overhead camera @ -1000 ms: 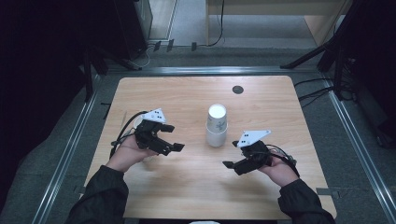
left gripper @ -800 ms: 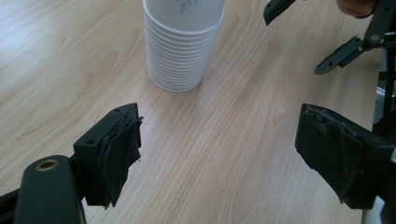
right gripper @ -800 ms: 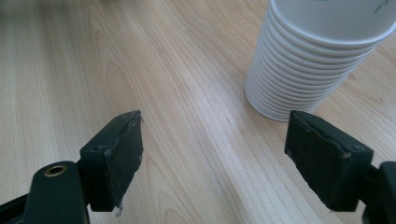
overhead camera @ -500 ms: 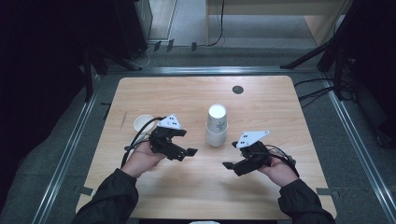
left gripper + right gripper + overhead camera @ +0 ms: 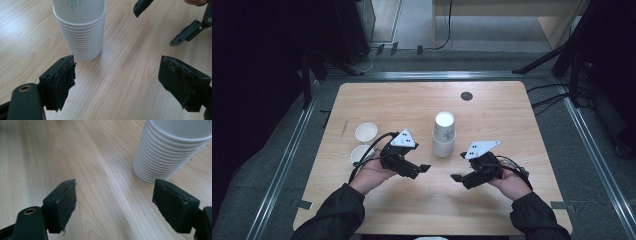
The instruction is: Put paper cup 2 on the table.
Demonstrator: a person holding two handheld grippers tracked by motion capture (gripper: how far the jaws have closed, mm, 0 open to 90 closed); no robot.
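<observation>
The stack of paper cups stands upright mid-bench, between my left gripper and right gripper. Both are spread wide, empty. I judge the cups light, thin-walled, crushable; grip gently at the top cup's side wall.

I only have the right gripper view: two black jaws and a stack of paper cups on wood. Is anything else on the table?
Observer: Yes. The high view shows two single cups standing upright left of the stack of paper cups.
Operator: Where is the other hand-held gripper?
Observer: The left hand-held gripper sits left of the stack, near the front, jaws apart and empty.
Operator: Is my right one touching the stack?
Observer: No. From above, the right hand-held gripper is clear of it, with bare table between, jaws open.
</observation>
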